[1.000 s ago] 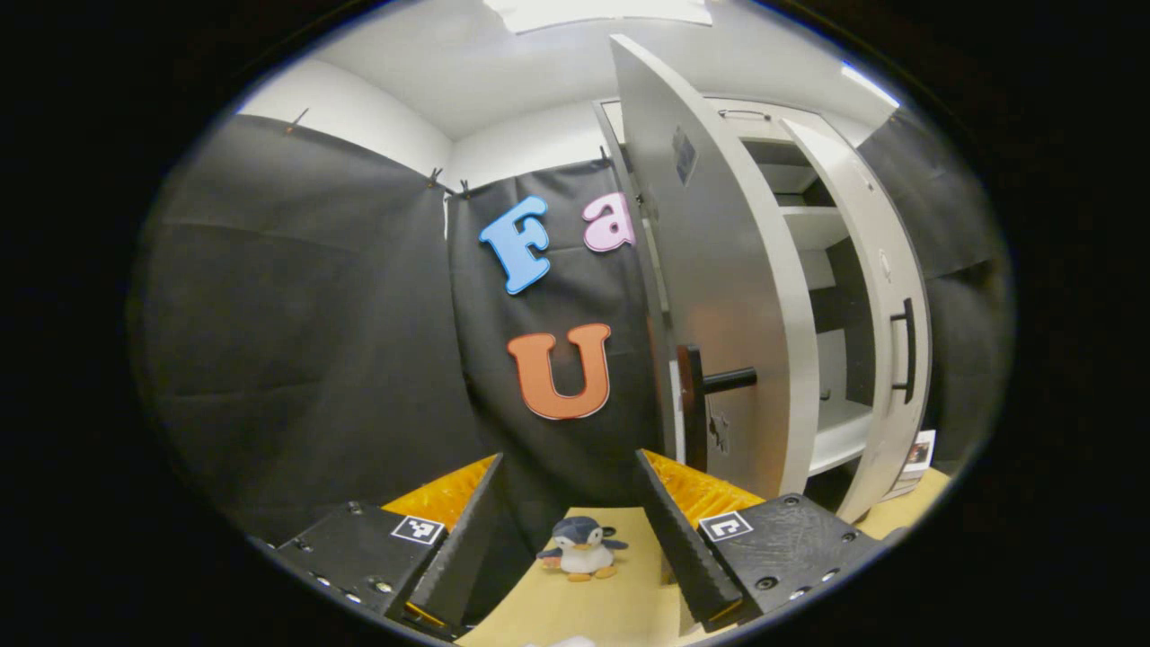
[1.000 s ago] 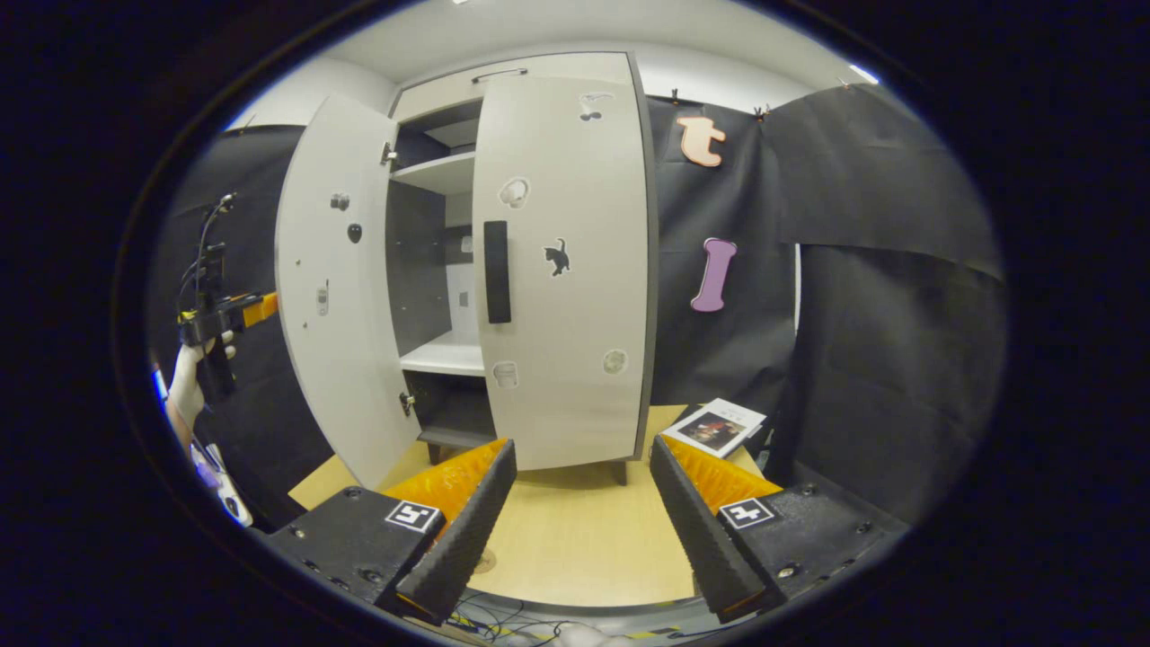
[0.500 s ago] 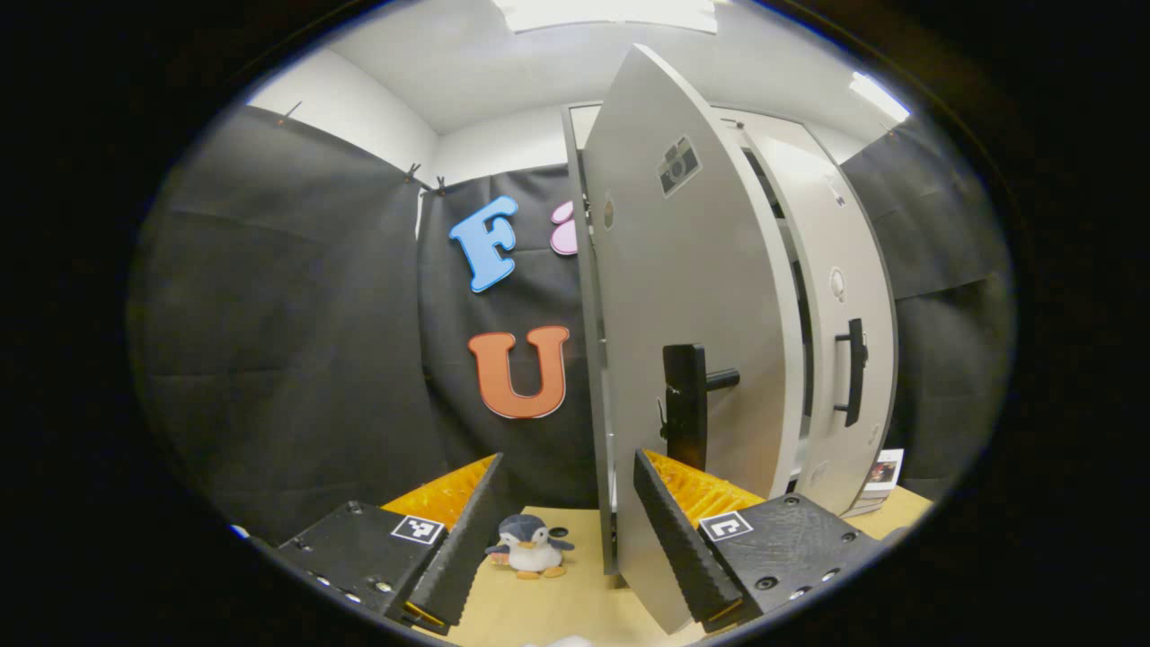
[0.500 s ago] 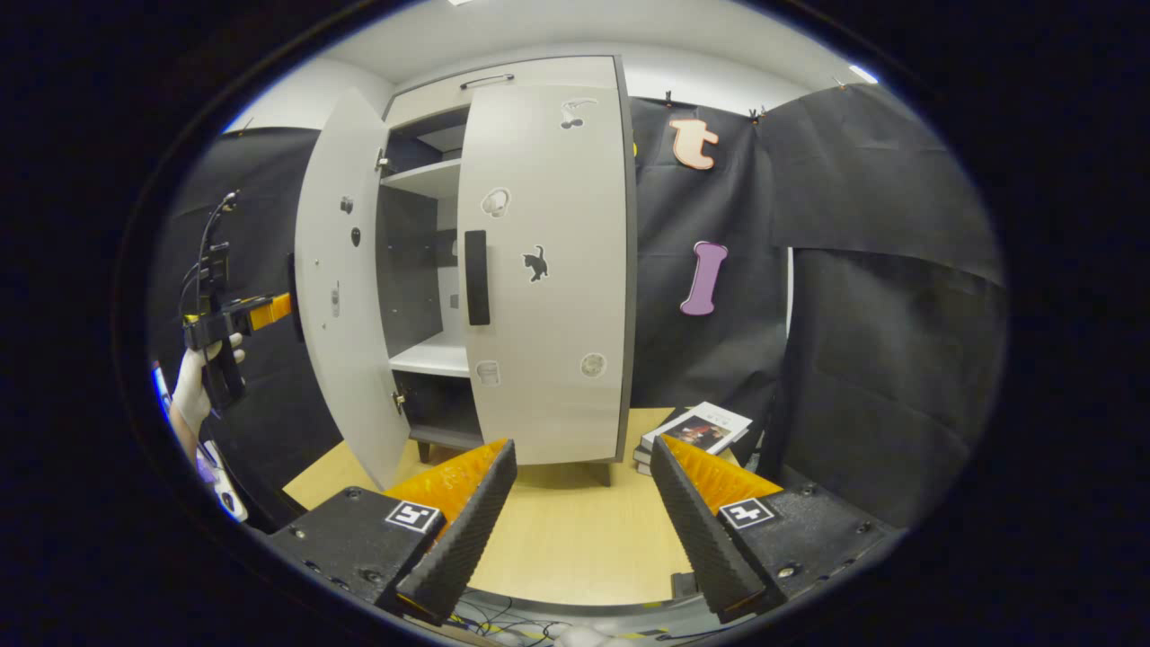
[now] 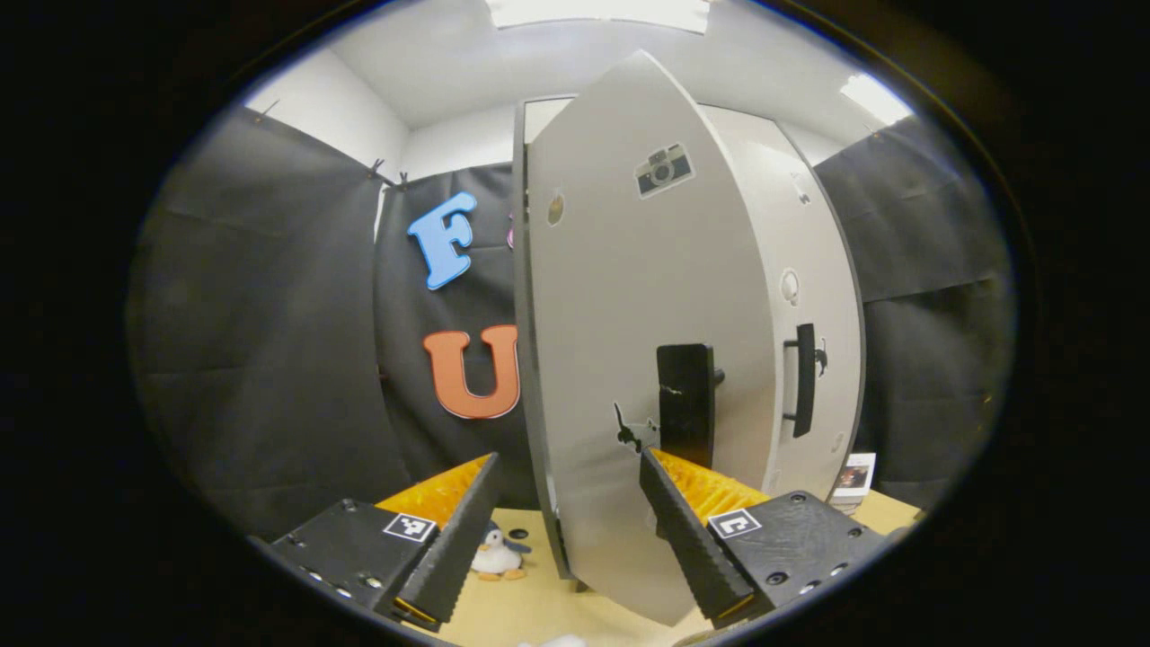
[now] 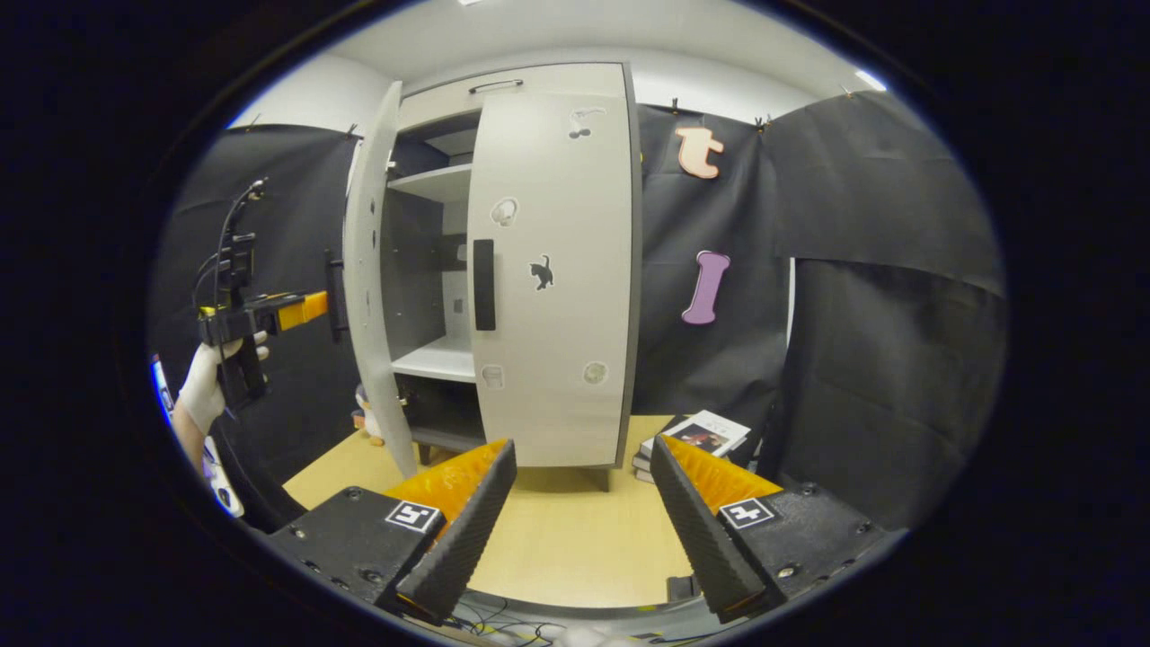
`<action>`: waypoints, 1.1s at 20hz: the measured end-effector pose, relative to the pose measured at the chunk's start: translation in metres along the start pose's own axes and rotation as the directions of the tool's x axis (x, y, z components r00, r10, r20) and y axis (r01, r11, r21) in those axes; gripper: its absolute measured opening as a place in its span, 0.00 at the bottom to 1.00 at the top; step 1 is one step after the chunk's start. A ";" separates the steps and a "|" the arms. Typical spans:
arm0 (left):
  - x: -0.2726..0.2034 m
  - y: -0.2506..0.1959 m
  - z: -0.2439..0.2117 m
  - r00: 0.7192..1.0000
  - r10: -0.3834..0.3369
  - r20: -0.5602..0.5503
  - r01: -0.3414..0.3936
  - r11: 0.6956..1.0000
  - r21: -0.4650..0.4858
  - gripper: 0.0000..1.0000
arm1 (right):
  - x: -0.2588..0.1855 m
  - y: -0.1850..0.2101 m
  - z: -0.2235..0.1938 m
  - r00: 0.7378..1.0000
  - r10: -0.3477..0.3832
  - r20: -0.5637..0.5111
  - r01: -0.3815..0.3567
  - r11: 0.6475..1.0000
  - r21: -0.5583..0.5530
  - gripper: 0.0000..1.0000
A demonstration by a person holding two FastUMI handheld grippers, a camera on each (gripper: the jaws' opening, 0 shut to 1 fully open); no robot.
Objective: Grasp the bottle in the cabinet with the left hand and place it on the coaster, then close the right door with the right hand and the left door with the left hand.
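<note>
Fingers spread and empty, I am nudging my left gripper (image 5: 561, 548) against the left door (image 5: 629, 359), just below its upright handle (image 5: 685, 415).

Light wood table (image 6: 575, 548) across bottom centre of right gripper view. On it: cabinet (image 6: 539, 270) centre frame on short legs, stack of books (image 6: 692, 436) right of it, toy penguin (image 5: 496, 555) at lower left of left gripper view.

Each black two-finger gripper (image 6: 582, 517) has ribbed black fingers (image 6: 463, 539) backed in orange, screw-studded bodies with square black-and-white markers, while a white-gloved hand (image 6: 205, 388) grips the cabled left gripper (image 6: 314, 308).
</note>
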State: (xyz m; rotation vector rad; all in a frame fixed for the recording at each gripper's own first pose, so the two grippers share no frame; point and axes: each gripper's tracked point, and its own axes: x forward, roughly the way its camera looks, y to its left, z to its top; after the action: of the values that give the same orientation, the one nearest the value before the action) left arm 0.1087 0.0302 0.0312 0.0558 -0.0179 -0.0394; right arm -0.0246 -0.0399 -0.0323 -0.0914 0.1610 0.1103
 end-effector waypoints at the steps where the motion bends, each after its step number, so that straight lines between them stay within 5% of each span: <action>1: 0.000 -0.004 0.001 1.000 -0.010 0.003 0.010 1.000 0.005 0.96 | -0.001 0.000 0.000 1.000 -0.003 0.003 0.003 1.000 0.002 0.98; 22: -0.099 -0.019 -0.024 0.998 -0.030 -0.056 0.029 0.999 -0.015 0.97 | 0.000 0.012 0.025 0.993 -0.060 0.105 0.053 0.996 0.067 0.98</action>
State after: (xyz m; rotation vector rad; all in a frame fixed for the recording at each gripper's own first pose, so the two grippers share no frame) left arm 0.0092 0.0164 0.0042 0.0428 0.0392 -0.0676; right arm -0.0222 -0.0256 -0.0083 -0.0257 0.0547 0.0536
